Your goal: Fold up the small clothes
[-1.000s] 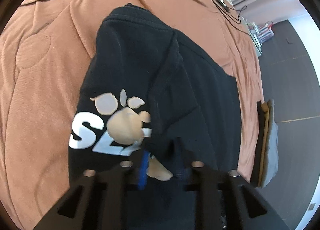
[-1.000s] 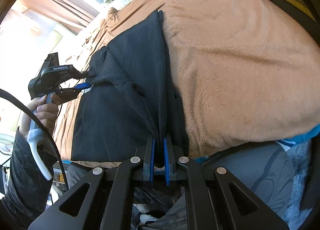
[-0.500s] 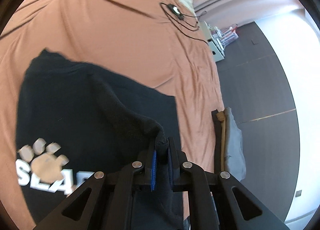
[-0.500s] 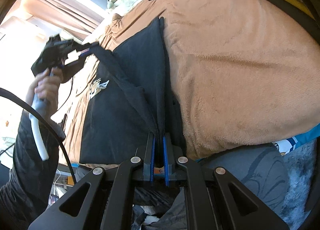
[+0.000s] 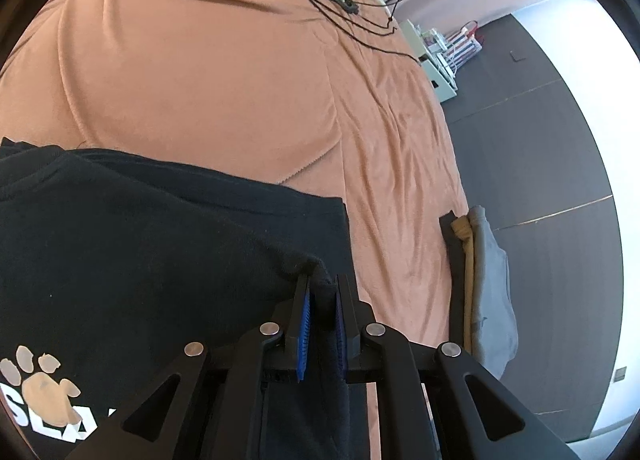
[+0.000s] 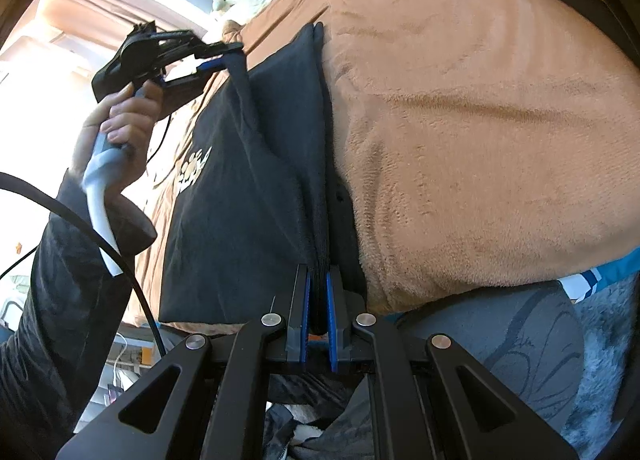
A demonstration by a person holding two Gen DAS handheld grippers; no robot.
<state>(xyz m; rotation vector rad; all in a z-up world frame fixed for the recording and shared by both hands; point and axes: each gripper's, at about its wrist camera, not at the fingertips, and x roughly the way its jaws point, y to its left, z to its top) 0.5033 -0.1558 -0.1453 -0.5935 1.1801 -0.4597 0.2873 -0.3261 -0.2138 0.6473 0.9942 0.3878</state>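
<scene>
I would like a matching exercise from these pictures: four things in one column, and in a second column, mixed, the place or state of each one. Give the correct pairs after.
Things:
1. black shirt
2. left gripper
3. black cable
4. folded clothes

Places or states:
A. stacked at the bed's edge, next to the dark floor
B. lying loose far up on the orange blanket
C. shut on a fold of black cloth
D. spread on the blanket, paw print showing

Pairs: 1-D, 2-C, 3-B, 4-A
</scene>
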